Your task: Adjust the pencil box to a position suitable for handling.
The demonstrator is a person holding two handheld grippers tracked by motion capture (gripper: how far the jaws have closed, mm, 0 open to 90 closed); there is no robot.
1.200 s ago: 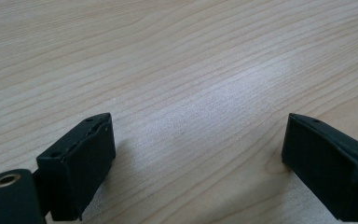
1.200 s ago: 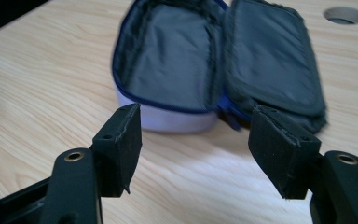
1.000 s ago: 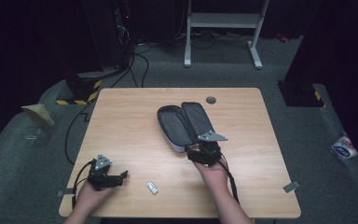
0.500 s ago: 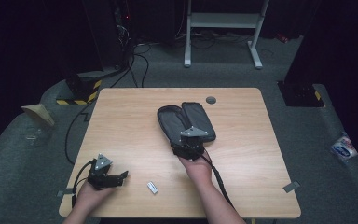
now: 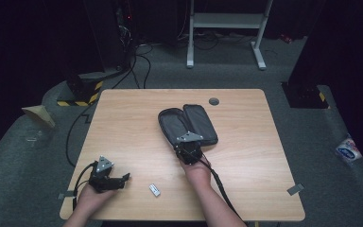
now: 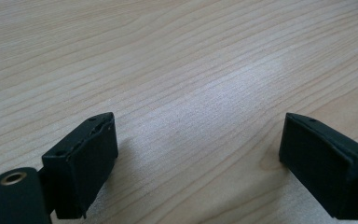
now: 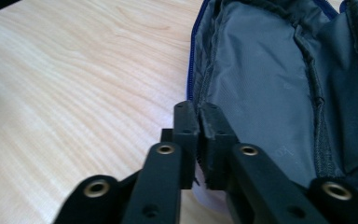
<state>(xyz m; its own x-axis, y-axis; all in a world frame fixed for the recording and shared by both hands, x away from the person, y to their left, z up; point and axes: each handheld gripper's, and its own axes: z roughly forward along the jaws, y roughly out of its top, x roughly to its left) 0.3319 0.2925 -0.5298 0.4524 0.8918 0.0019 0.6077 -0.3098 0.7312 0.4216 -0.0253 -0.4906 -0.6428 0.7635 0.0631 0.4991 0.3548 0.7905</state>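
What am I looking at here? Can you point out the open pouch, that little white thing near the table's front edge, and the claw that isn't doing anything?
open pouch (image 5: 172, 124), high view: grey lining of its left half.
little white thing (image 5: 154, 190), high view: its middle.
left claw (image 5: 124, 178), high view: between its jaw tips, which stand apart.

A dark case (image 5: 187, 125) with grey lining and blue zip lies on the pale woodgrain table (image 5: 123, 123).

Wooden table (image 5: 123, 123) bears open pouch (image 5: 189, 124); small white item (image 5: 155, 190).
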